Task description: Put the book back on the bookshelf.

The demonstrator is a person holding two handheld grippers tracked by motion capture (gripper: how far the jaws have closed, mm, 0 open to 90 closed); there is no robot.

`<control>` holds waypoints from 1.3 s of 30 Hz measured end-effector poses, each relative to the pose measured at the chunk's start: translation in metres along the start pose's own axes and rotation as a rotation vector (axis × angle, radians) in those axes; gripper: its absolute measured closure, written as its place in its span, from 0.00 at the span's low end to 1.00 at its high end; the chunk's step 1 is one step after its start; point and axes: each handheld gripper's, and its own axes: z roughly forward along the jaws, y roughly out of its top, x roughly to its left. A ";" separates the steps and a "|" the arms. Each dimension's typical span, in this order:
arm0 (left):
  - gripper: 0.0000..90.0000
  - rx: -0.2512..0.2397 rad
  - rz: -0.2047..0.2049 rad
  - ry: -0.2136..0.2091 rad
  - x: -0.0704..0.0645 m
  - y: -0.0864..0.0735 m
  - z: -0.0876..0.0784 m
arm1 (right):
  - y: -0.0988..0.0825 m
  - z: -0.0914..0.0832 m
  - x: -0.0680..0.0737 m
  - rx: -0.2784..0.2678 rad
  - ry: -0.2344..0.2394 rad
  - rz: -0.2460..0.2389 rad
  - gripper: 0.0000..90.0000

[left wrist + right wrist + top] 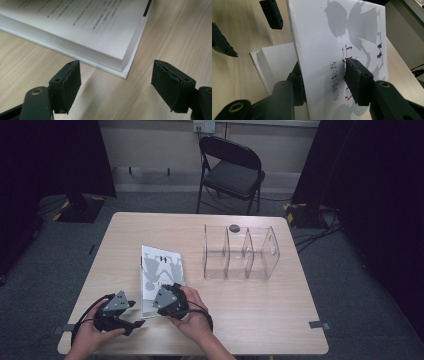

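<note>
high view – book: white book (161,276) is lying on the worktop (250,320), lower left of centre of frame, long axis running up-down in the pic, near end toward the person.
high view – right gripper: right gripper (167,301) is sitting right at the book's near end, bottom centre-left of frame; hand wrapped round it.
high view – left gripper: left gripper (131,319) is lying low, to the left of and just below the book's near left corner, pointing right toward it. Jaw gap too small to read here.
high view – rest: clear acrylic organiser (240,252) is standing well apart, right of centre; folding chair (231,170) behind the worktop, top centre.
left gripper view – left gripper: left gripper (116,87) w/ jaws standing wide apart, nothing betw. them, pads touching nothing.
left gripper view – book: page block corner (120,63) is sitting just above the gap, centre of frame; back cover lying flat on the wood under it. Corner is dead ahead, near but apart.
right gripper view – right gripper: right gripper (325,82) is clamping the front cover (332,42): one pad on the printed face, the other behind it.
right gripper view – cover: is standing tilted up off the pages (274,62), which are showing left of it, lower centre.
right gripper view – other gripper: left gripper's jaws showing upper left, open, beside the book's edge.
key relation: judging by this, right is nearer and already holding the cover; the page block lies straight ahead of the open left gripper, so the next move looks like left closing in on the pages/corner.
</note>
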 end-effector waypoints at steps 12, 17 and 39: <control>0.22 0.011 0.018 -0.025 -0.005 -0.002 0.006 | 0.006 -0.007 -0.015 0.027 0.017 0.037 0.63; 0.21 0.027 0.012 -0.015 -0.004 -0.005 0.006 | 0.011 -0.010 -0.023 0.046 0.021 0.050 0.65; 0.16 -0.042 -0.047 -0.013 0.006 -0.010 0.019 | 0.031 -0.017 -0.048 0.121 0.035 0.089 0.70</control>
